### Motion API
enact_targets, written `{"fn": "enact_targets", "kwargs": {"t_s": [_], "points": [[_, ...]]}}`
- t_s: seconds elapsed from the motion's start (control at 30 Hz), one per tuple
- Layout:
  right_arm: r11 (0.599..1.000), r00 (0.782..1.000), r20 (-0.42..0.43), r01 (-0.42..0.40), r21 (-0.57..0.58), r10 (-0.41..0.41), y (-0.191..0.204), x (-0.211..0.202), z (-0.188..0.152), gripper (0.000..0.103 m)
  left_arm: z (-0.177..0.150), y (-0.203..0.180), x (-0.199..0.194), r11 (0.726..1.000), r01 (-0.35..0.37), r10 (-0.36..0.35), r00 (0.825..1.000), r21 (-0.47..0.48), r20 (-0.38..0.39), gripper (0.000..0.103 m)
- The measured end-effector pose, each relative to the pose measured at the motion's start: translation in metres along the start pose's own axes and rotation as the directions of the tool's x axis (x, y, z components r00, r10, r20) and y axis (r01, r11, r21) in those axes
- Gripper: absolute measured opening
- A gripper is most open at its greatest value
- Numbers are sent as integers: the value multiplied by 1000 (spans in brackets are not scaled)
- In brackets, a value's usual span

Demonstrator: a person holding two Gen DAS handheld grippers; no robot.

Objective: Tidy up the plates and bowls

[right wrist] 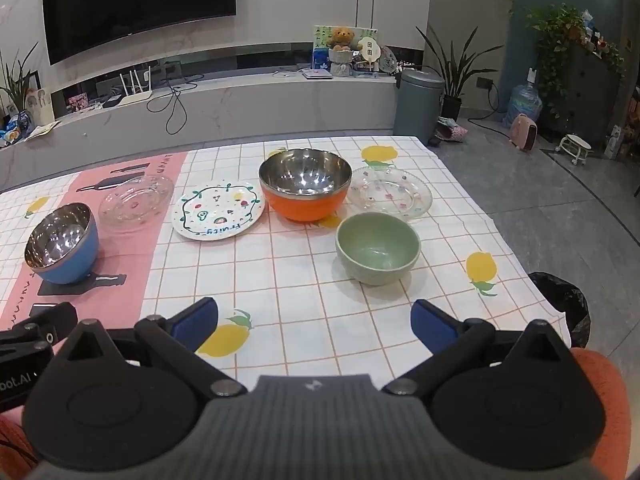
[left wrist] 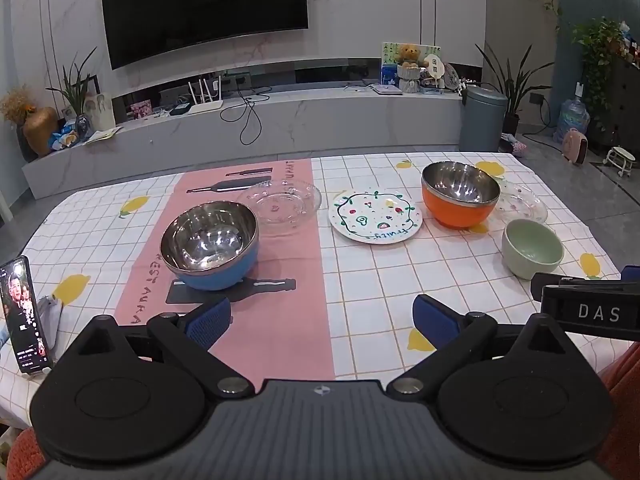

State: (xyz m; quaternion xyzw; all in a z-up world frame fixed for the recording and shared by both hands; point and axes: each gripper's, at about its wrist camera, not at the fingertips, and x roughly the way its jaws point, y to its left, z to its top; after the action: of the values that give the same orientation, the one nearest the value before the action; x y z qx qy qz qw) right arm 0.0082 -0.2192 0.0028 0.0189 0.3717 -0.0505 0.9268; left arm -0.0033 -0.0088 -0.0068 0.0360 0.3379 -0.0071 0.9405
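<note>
On the tablecloth stand a blue steel-lined bowl (left wrist: pixel 210 246) (right wrist: pixel 62 250), an orange steel-lined bowl (left wrist: pixel 460 194) (right wrist: pixel 305 186) and a green ceramic bowl (left wrist: pixel 532 248) (right wrist: pixel 377 254). A clear glass plate (left wrist: pixel 280 202) (right wrist: pixel 136 202), a white painted plate (left wrist: pixel 375 216) (right wrist: pixel 218 212) and a clear flowered plate (left wrist: pixel 522 202) (right wrist: pixel 390 194) lie among them. My left gripper (left wrist: pixel 322 318) is open and empty, near the table's front, just in front of the blue bowl. My right gripper (right wrist: pixel 314 322) is open and empty, in front of the green bowl.
A phone (left wrist: pixel 24 316) stands propped at the table's left front. A pink runner (left wrist: pixel 240 264) crosses the tablecloth. The table's right edge (right wrist: pixel 516 248) drops to the floor, with a black bin (right wrist: pixel 560 304) beside it. A TV console (left wrist: pixel 280 120) lies beyond.
</note>
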Motion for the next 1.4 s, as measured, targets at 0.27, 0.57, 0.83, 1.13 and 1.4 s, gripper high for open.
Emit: {"fn": "enact_targets", "kwargs": {"t_s": [0.27, 0.57, 0.83, 1.13, 1.4], "points": [[1000, 1000, 1, -1, -8, 1, 4, 1, 0, 100, -2, -1, 1, 1000, 4, -4, 1000, -4, -6, 103], [1000, 1000, 5, 3, -9, -3, 5, 1, 0, 100, -4, -2, 2, 1000, 9, -9, 1000, -10, -10, 103], [1000, 1000, 7, 1, -11, -1, 7, 0, 1, 100, -4, -1, 2, 1000, 10, -10, 1000, -13, -12, 103], [1000, 1000, 5, 2, -8, -1, 6, 1, 0, 100, -2, 0, 2, 1000, 14, -14, 1000, -17, -17, 103], [1000, 1000, 7, 1, -7, -1, 6, 1, -1, 100, -1, 1, 2, 1000, 15, -15, 1000, -19, -18, 103]]}}
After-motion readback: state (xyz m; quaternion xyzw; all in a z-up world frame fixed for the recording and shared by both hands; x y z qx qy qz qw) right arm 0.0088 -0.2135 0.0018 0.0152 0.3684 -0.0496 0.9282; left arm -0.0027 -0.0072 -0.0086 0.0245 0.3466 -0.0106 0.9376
